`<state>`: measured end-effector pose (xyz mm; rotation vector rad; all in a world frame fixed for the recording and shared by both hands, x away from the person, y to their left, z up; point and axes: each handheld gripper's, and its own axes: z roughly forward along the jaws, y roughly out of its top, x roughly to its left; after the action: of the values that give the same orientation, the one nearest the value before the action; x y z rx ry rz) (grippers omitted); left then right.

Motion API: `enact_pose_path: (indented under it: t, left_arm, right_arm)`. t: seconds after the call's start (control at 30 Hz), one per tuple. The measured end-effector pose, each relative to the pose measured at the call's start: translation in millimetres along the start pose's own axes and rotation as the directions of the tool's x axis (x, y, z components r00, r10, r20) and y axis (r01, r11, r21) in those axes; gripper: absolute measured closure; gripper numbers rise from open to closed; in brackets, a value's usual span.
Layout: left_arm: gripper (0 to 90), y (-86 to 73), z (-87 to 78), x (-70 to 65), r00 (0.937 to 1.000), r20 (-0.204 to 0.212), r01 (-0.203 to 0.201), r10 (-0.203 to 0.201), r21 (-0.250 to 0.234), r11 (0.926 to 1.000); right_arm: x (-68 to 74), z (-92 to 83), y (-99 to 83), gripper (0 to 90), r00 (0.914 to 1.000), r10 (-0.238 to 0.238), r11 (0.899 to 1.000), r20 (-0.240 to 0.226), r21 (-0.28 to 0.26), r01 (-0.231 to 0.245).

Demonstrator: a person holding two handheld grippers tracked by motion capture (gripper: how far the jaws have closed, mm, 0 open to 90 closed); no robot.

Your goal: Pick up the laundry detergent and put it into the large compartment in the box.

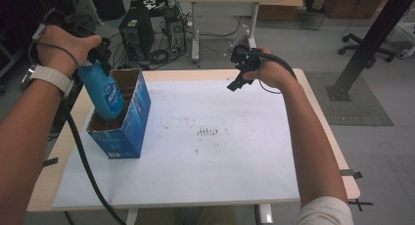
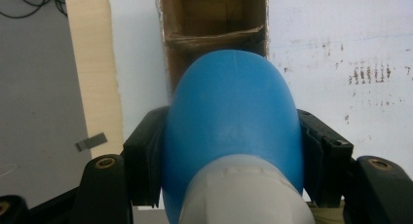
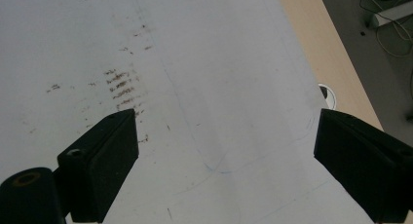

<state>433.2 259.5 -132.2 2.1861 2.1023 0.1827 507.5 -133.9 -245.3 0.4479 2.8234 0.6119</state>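
The blue bottle (image 1: 103, 90) stands tilted, its base inside the near compartment of the open blue carton (image 1: 128, 132), clamped near its top by the left gripper (image 1: 98, 51). The carton sits by the table's (image 1: 313, 117) left edge. The right gripper (image 1: 240, 80) hovers with jaws apart, holding nothing, over the broad bare white sheet (image 1: 220, 161).

White watch strap (image 1: 49, 78), pale sleeve (image 1: 325, 213), perhaps cream.

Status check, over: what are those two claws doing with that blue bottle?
Left gripper shut on blue bottle, bottle's base inside open blue box. Right gripper open, above the white mat. Nothing blocking.
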Motion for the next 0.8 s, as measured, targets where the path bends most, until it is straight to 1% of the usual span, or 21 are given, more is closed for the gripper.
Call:
enact_pose_path:
  t: [0.13, 0.33, 0.67, 0.8]
  left_arm:
    - [37.2, -0.3, 7.9, 1.1, 1.0, 0.003, 0.002, -0.002, 0.003, 1.0]
    - [37.2, -0.7, 22.8, 0.4, 1.0, -0.004, -0.009, 0.009, 0.014, 0.9999]
    - [37.2, -2.4, 40.9, 0.5, 0.9997, -0.011, -0.02, 0.02, 0.028, 0.9994]
    - [37.3, -3.4, 48.0, 1.1, 0.9998, -0.008, -0.018, 0.018, 0.035, 0.9992]
  right_arm:
    - [-0.4, -0.8, -0.2, 9.1, 1.0, 0.003, 1.0, 0.002, -0.001, -0.003]
    - [0.0, 0.5, 0.3, 9.1, 1.0, 0.003, 1.0, 0.0, 0.002, -0.003]
    - [-0.1, 3.6, 1.5, 9.0, 1.0, 0.002, 1.0, -0.002, 0.007, -0.002]
    - [-0.1, 4.7, 1.9, 8.8, 1.0, 0.002, 1.0, -0.002, 0.007, -0.002]
